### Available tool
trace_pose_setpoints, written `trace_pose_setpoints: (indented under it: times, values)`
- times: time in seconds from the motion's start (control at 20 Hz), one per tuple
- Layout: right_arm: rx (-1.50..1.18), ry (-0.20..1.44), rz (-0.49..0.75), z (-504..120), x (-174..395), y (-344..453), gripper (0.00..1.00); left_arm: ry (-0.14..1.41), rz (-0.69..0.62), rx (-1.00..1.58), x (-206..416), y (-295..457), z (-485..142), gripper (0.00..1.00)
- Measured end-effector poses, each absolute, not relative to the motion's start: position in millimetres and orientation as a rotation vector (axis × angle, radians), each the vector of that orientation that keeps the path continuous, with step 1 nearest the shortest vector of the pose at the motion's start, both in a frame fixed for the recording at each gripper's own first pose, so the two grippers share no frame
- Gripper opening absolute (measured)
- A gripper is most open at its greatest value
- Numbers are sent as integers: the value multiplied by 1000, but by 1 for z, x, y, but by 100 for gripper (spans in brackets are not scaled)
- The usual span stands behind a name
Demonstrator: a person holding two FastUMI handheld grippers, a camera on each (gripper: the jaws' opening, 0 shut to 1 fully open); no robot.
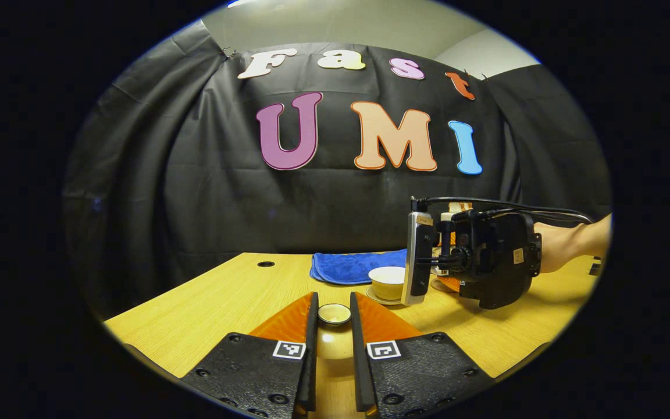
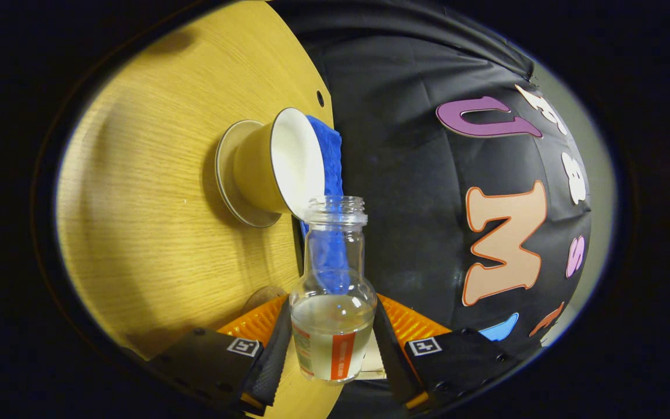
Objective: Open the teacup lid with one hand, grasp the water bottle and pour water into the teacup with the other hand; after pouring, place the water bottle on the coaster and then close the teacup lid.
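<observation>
My left gripper is shut on the small round teacup lid, held low over the wooden table. The cream teacup stands uncovered on its saucer just beyond. In the right gripper view the scene is rolled sideways. My right gripper is shut on the clear water bottle, which has clear liquid in its lower part. Its uncapped mouth sits at the rim of the teacup. The right gripper, held by a hand, is right beside the cup.
A folded blue cloth lies behind the cup, against the booth's wall. A round brown disc, likely the coaster, lies on the table behind my right fingers. A small hole marks the table's far left.
</observation>
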State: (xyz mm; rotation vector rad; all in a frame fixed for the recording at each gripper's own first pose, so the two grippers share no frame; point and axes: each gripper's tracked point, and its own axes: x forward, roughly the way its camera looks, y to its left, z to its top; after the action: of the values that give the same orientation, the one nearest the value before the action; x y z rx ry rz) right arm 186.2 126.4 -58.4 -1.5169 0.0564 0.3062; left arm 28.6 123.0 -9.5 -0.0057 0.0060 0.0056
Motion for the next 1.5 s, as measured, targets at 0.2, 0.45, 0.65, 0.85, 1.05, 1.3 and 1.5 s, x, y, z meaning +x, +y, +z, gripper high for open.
trace_pose_setpoints:
  times: [0.2,0.45,0.65,0.85,1.05,1.3,1.5]
  values:
    - [-1613,24,298,-56,184,129,77,5,5,-6,30,123,-9,24]
    - [-1712,-12,293,-55,183,131,77,5,6,-6,29,123,-10,24]
    - [-1763,-30,299,-53,182,132,77,5,11,-7,30,124,-9,24]
    - [-1843,-74,288,-50,183,138,77,5,11,-7,30,124,-9,24]
    - [-1887,-100,285,-49,180,139,77,6,11,-7,30,124,-9,24]
    - [-1954,-134,286,-46,181,141,76,7,12,-7,30,125,-8,24]
    - [-1986,-158,288,-42,183,146,76,6,15,-7,29,125,-9,24]
